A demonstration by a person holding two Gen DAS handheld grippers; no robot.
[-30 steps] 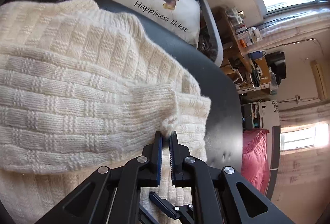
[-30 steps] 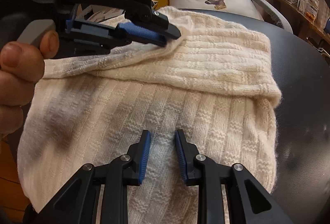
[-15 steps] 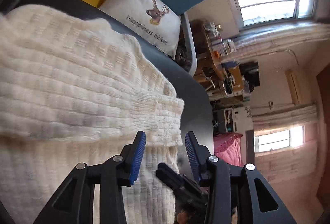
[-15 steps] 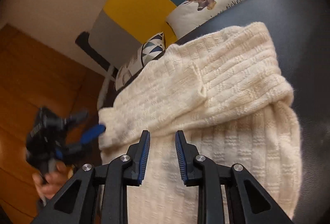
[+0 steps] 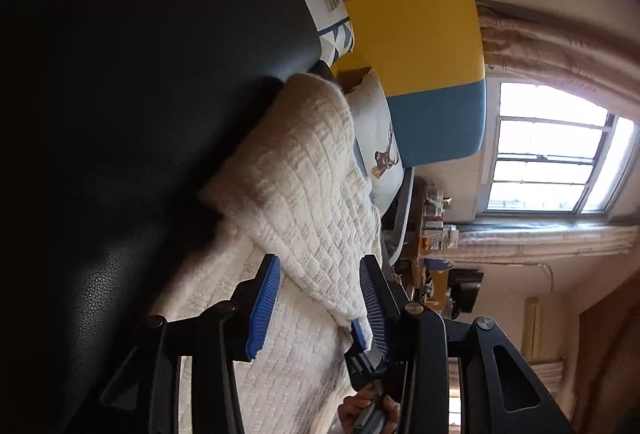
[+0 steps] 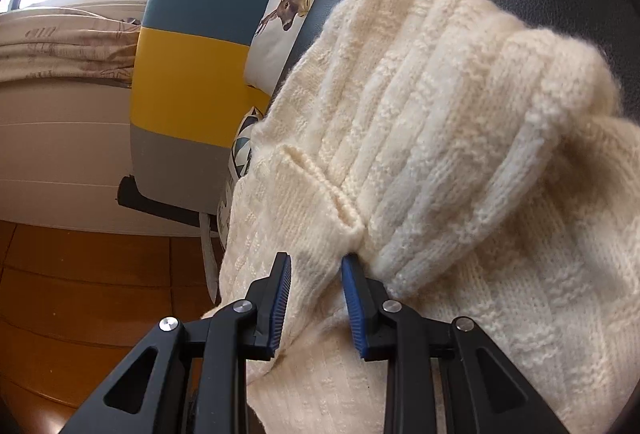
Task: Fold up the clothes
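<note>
Sweater (image 5: 304,194), cream chunky knit, spread over the black padded counter (image 5: 140,114) and apparently spilling past the edge on the wood-floor side. One sleeve already folded across the body as a thick band, running long-ways from the cuff (image 6: 316,194) toward the far edge of the counter.

Right tool (image 6: 316,258) parked right at that cuff end, jaws a little apart, one pad on each side of a ridge of knit just below the cuff seam. Fabric between them, sure, but no obvious squeeze, so calling it straddling rather than clamped. Pointing along the band's length, more or less, so the sleeve lies straight ahead of it.

Left tool (image 5: 319,262) wider apart, nothing pinched, hovering over the body panel with the folded band in front of it and crossing its line at a slant. Clearly the farther of the two from any graspable edge.

So, judging by the layout: cuff end belongs to the right side, closest by a lot. Probably just needs closing on that ridge before lifting. Worth watching for a grab of two layers at once, given how bulky the knit looks there.
</note>
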